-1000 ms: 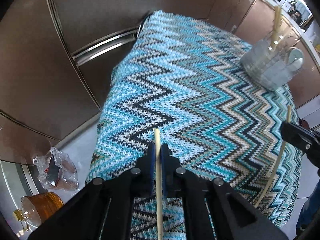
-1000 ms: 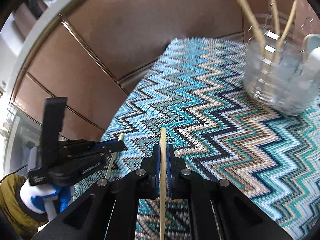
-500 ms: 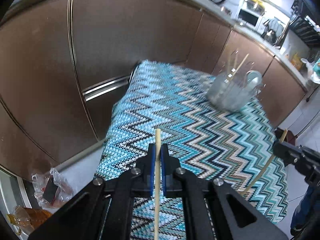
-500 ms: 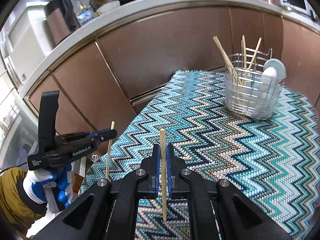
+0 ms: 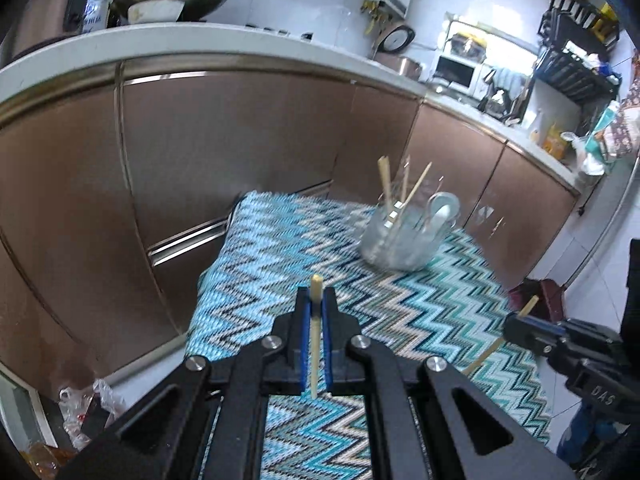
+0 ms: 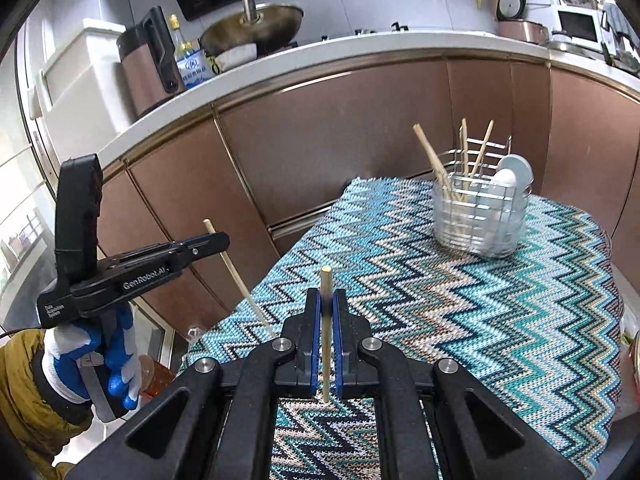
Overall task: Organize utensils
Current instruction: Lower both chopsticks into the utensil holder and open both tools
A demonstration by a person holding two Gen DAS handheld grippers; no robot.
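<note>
My left gripper point(image 5: 316, 300) is shut on a bamboo chopstick point(image 5: 315, 344) that stands upright between its pads. My right gripper point(image 6: 326, 300) is shut on a second chopstick point(image 6: 325, 336), also upright. Both are raised above the near end of a table with a blue zigzag cloth point(image 6: 460, 300). A wire utensil basket point(image 6: 480, 216) stands at the far right of the table and holds several chopsticks and pale spoons; it also shows blurred in the left wrist view point(image 5: 404, 236). The left gripper shows in the right wrist view point(image 6: 216, 242), the right gripper in the left wrist view point(image 5: 516, 326).
Brown kitchen cabinets point(image 6: 340, 132) run behind the table under a white counter point(image 6: 360, 44) with a wok, a bottle and a kettle. A plastic bag point(image 5: 84, 404) and an amber bottle lie on the floor at left. A dark red bin point(image 5: 540, 296) stands beyond the table's right side.
Both grippers have lifted and tilted up from the cloth with their chopsticks; the view swung from the tabletop up to the counter, and the basket now sits farther away.
</note>
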